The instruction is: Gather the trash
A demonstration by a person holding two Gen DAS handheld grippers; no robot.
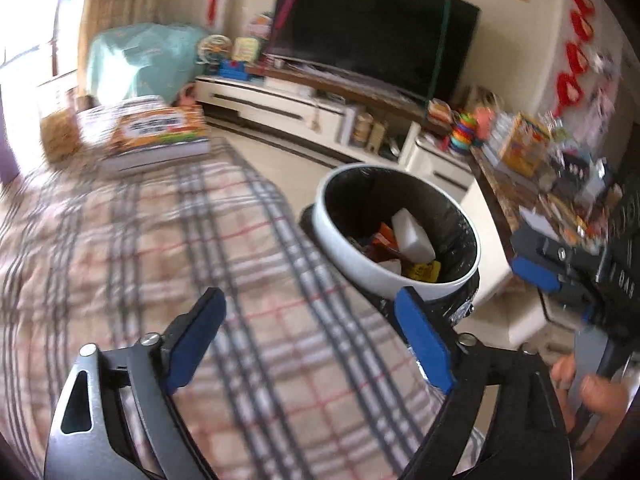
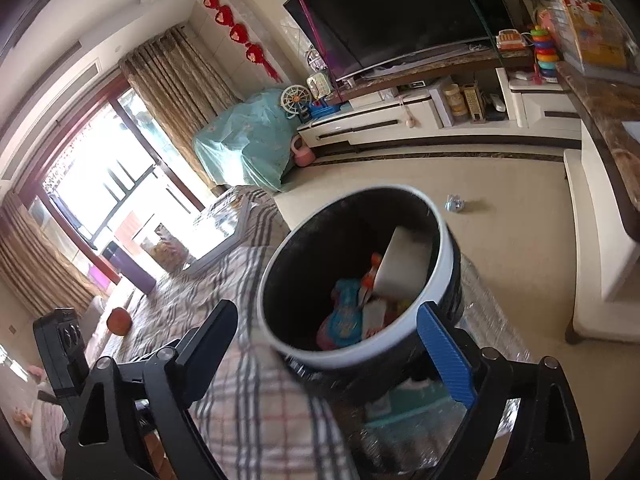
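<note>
A round trash bin (image 1: 400,276) with a white rim and black liner stands beside the plaid-covered surface (image 1: 160,248). It holds a white box (image 1: 412,236), orange and yellow wrappers, and a blue and pink packet (image 2: 344,320). My left gripper (image 1: 308,296) hangs open and empty over the plaid cloth, with the bin just past its right fingertip. My right gripper (image 2: 326,308) is open and empty too, and the bin (image 2: 440,240) sits right beyond its fingertips. A crumpled shiny wrapper (image 2: 454,203) lies on the floor behind the bin.
A stack of books (image 1: 160,136) rests on the far end of the cloth. A TV (image 1: 368,36) on a low white cabinet (image 1: 288,112) lines the wall. A cluttered marble-topped table (image 1: 532,184) stands right of the bin. A hand (image 1: 596,392) shows at the right edge. An orange ball (image 2: 119,320) lies at left.
</note>
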